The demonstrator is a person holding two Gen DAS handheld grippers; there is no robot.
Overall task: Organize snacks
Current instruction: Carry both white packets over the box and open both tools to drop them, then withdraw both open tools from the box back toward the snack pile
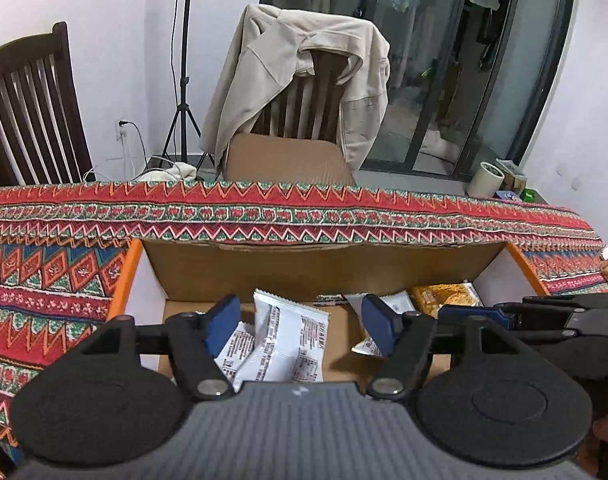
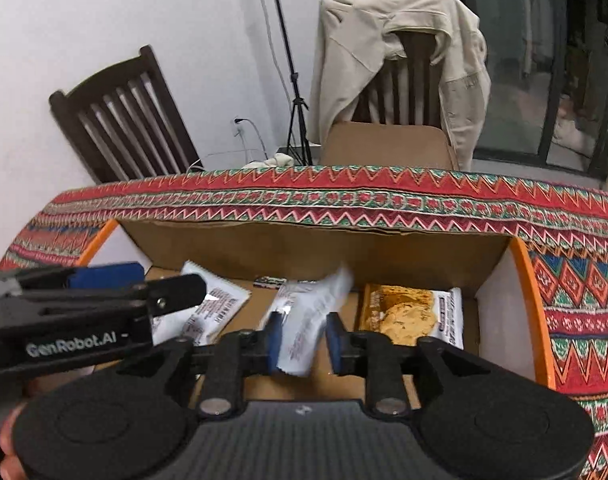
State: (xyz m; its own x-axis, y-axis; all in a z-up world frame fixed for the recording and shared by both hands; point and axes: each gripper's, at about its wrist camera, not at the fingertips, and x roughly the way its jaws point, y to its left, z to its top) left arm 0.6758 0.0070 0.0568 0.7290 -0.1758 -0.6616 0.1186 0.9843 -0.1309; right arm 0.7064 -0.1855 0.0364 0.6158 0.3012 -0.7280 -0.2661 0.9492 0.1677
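The white snack packet (image 2: 310, 312) between the right gripper (image 2: 304, 338) pads is showing as a motion blur, so its print is not readable. The left gripper (image 2: 103, 300) is hiding part of the near-left packets (image 2: 219, 308). The cardboard box (image 1: 304, 268) is losing its near wall behind the gripper bodies. The cookie packet (image 1: 444, 298) is lying partly hidden in the left view.

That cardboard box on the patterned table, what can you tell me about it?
The cardboard box is open-topped, plain brown inside, with side walls that look white and orange-edged. It sits on the patterned tablecloth. Inside lie white snack packets and a cookie packet at the right. Both grippers reach over its near side; a blurred white packet sits between the right gripper fingers.
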